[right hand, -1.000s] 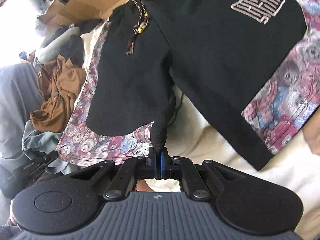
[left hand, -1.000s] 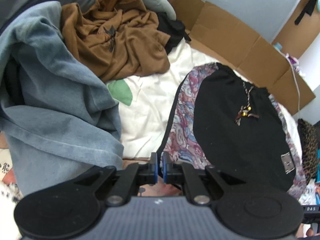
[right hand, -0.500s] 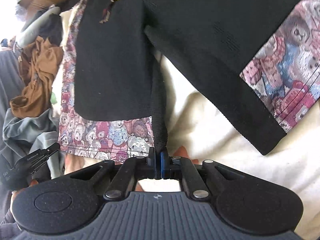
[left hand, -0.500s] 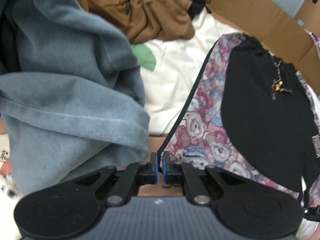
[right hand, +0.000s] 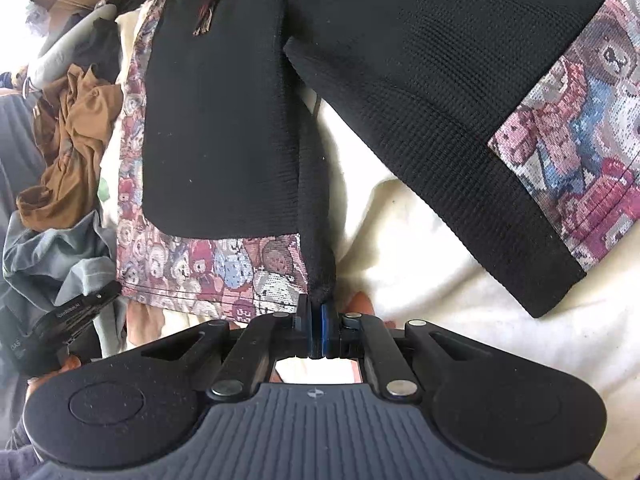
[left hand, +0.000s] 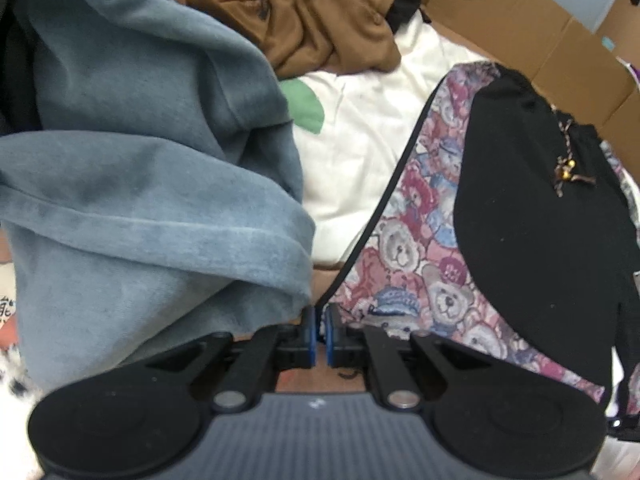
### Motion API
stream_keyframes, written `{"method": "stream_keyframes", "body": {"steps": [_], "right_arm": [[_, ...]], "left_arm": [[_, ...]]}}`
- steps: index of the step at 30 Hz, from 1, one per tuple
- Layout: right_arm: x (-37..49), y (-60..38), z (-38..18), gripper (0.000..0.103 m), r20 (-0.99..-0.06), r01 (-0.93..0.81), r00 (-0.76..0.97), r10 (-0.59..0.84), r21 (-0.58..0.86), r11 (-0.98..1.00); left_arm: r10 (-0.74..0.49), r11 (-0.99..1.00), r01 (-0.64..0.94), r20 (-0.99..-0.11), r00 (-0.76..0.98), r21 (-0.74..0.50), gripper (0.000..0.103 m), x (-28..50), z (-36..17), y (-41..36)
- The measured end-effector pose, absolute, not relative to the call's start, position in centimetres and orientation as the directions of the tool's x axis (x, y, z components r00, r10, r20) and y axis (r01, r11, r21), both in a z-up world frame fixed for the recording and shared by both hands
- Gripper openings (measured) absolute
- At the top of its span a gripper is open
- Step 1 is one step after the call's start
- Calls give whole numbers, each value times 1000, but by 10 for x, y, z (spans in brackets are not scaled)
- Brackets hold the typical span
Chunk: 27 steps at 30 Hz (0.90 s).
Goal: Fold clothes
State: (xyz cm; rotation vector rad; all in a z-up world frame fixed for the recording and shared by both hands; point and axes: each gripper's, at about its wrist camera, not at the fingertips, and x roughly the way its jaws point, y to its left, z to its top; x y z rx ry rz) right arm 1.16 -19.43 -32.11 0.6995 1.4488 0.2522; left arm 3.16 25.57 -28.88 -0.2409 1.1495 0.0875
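The shorts (right hand: 224,128) — black panels over a teddy-bear print — lie spread on a cream sheet (right hand: 420,248), legs fanning apart in the right wrist view. The right hand-held gripper (right hand: 316,322) is pinched on the black inner seam at the crotch, jaws closed down to the thickness of the cloth. The left hand-held gripper (left hand: 319,330) has its jaws drawn narrow on the black-piped edge of the shorts (left hand: 420,264) at the bear-print side; only a thin slit shows between the blue pads (left hand: 307,332). A beaded drawstring (left hand: 566,168) rests on the black panel near the waist. Just beside the left hand-held gripper a blue-grey garment (left hand: 152,184) lies bunched, its hem near the fingers. Beyond it sits a crumpled brown garment (left hand: 304,12). Cardboard (left hand: 540,40) stands along the far edge of the sheet.
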Motion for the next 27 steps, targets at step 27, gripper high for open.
{"method": "stream_keyframes", "body": {"steps": [27], "right_arm": [[5, -218, -266, 11, -815, 208, 291, 500, 565, 799]], "left_arm": [[-53, 989, -101, -897, 438, -108, 8, 41, -243, 235]]}}
